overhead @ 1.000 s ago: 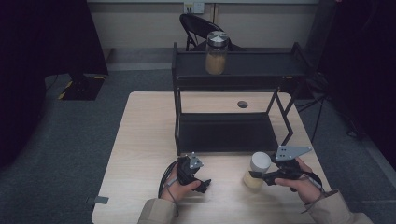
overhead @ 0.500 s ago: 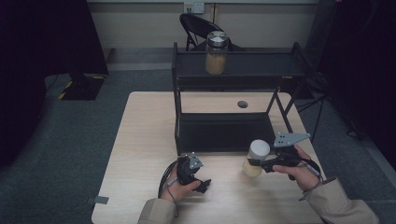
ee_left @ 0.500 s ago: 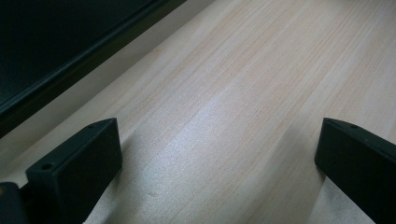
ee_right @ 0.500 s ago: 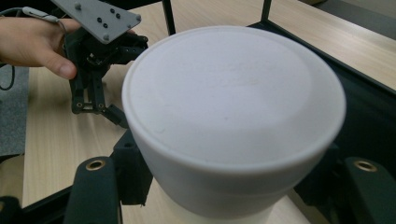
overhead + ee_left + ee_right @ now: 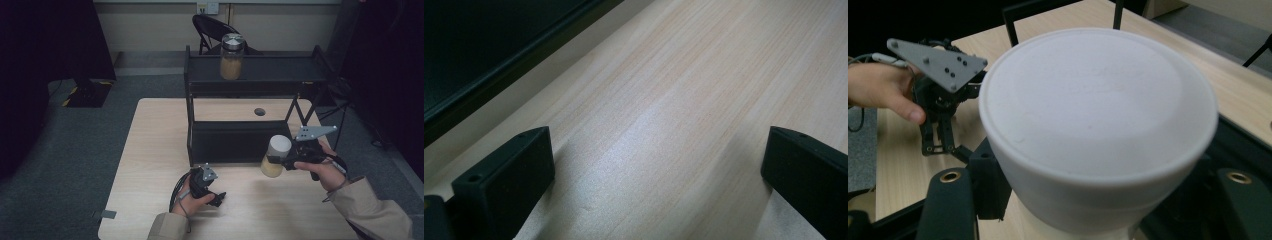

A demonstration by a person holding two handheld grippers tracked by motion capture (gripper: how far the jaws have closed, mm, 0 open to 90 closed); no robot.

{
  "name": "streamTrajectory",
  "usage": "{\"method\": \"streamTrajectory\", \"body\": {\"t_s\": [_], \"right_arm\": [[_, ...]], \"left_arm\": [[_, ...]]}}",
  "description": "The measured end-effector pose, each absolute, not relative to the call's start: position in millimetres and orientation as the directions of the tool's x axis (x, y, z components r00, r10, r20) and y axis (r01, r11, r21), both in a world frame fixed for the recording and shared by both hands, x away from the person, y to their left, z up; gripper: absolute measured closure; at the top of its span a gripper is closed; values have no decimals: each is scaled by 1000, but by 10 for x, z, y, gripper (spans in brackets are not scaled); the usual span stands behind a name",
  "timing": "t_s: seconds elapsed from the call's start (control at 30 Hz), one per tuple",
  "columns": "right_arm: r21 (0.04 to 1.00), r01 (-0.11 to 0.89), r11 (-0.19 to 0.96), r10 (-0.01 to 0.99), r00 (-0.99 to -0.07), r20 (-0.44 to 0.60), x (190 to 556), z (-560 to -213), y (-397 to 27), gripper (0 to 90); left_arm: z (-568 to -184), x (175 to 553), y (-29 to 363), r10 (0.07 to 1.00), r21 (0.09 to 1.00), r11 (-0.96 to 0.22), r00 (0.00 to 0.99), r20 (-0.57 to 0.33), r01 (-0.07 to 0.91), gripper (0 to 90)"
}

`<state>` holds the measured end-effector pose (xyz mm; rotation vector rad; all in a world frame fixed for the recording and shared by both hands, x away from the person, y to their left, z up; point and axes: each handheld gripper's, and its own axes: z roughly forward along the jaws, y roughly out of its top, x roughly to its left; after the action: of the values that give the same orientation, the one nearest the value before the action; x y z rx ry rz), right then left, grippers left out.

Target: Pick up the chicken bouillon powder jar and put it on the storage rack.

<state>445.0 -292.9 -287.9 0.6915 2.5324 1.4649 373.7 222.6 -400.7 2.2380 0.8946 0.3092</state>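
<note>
In the high view, your right gripper (image 5: 285, 161) sits at the lower right of the frame, its jaws clamped on a white-lidded jar (image 5: 275, 156) of pale yellowish contents. The jar is tilted, lid toward the upper right, and hangs clear above the tabletop (image 5: 150, 150), just in front of the lower tray of the black rack (image 5: 240, 142) that stands across the middle of the frame. A second jar (image 5: 232, 56), with a metal lid, stands upright on the rack's top shelf at the upper centre. Your left gripper (image 5: 217, 197) lies low at the bottom centre, close to the wood, with nothing between its jaws.

In the left gripper view, your two black jaws stand wide apart at the lower left and lower right corners, with only bare wood grain between them. The dark edge of the rack (image 5: 499, 60) crosses the upper left corner.

In the right gripper view, the jar's white lid (image 5: 1098, 100) takes up the middle of the frame, with your jaws pressing on the jar's sides at the bottom left and bottom right. Your left hand (image 5: 883, 90) and its gripper show at the upper left, over the tabletop.
</note>
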Motion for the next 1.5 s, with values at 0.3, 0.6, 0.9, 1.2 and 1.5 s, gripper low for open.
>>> {"method": "streamTrajectory", "body": {"t_s": [0.3,0.6,0.9,1.2,1.5], "right_arm": [[856,322,404,455,-883,117,4524,-2551,-2953,344],[858,316,405,464,-880,106,4585,-2233,-2909,344],[864,336,374,465,-874,139,4645,-1920,-2884,344],[861,316,398,455,-883,113,4770,-1550,-2791,344],[867,322,379,466,-876,122,4863,-1201,-2784,344]], "left_arm": [[-4009,3735,2225,679,684,-519,733,-34,512,0],[-4006,3737,2225,679,683,-520,734,-34,513,1],[-4006,3738,2226,678,683,-521,734,-34,512,1],[-4008,3735,2225,679,684,-520,733,-33,512,1],[-4008,3736,2225,679,684,-519,733,-33,512,0]]}}
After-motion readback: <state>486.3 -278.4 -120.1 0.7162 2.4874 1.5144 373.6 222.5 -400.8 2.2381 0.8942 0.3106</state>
